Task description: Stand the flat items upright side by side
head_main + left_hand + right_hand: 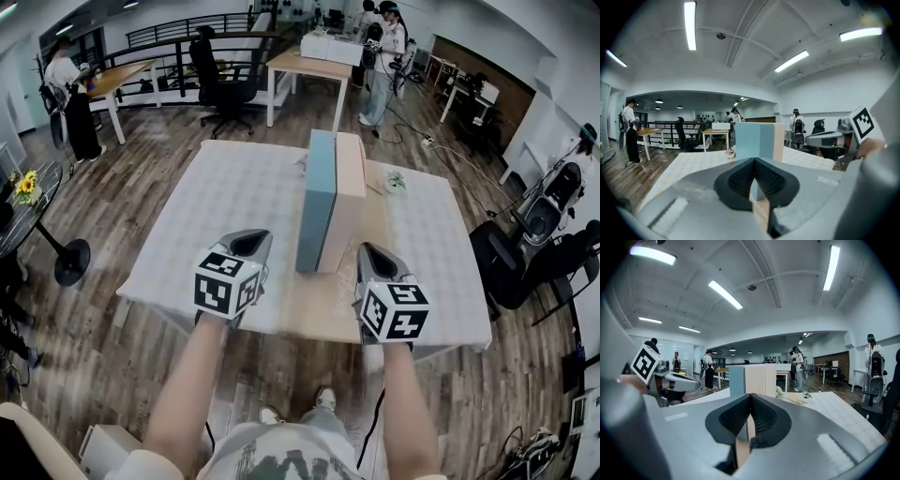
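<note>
Light: even, cool white, indoor. Source is overhead fluorescent strips (690, 26) on the ceiling; in both gripper views they clip to pure white with a slight halo. Head view moderately bright, colours muted; wood floor (141, 178) carries pale sheen patches. Shadows soft and weak, only a dim band on the floor beneath the near edge of the table (187, 216). Distortion: strong fisheye in both gripper views, black vignetted corners, ceiling lines bowed; head view curves at its margins too. Focus: body of the left gripper (753, 160) and of the right gripper (750, 395) close to lens, soft; distant room fairly sharp, fine detail smeared
</note>
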Tool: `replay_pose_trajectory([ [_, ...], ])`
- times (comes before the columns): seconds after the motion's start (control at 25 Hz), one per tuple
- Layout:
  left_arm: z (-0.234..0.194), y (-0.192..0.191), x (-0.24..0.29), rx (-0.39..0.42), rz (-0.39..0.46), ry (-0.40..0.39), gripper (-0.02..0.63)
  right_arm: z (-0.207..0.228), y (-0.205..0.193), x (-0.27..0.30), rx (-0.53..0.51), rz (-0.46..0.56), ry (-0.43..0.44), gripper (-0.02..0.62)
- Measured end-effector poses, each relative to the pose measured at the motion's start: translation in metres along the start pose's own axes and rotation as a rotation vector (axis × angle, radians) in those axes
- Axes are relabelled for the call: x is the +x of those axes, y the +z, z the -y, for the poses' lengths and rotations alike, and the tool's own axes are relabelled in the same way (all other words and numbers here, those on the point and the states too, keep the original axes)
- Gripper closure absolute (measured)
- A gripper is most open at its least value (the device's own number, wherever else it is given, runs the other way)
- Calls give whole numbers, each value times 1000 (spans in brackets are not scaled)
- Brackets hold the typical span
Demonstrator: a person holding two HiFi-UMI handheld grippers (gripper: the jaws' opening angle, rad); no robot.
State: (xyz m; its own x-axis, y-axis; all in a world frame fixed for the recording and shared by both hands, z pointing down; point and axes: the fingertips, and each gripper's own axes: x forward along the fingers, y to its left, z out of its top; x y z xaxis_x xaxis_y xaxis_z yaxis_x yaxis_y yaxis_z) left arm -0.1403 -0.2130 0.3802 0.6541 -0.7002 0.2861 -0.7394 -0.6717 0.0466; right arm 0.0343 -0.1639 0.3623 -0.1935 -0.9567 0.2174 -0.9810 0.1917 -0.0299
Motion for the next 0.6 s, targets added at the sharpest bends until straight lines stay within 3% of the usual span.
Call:
replay_pose_trajectory([
  [0.6, 2, -1, 8, 9, -11, -8, 600, 1, -1, 5, 1, 5, 4, 595],
])
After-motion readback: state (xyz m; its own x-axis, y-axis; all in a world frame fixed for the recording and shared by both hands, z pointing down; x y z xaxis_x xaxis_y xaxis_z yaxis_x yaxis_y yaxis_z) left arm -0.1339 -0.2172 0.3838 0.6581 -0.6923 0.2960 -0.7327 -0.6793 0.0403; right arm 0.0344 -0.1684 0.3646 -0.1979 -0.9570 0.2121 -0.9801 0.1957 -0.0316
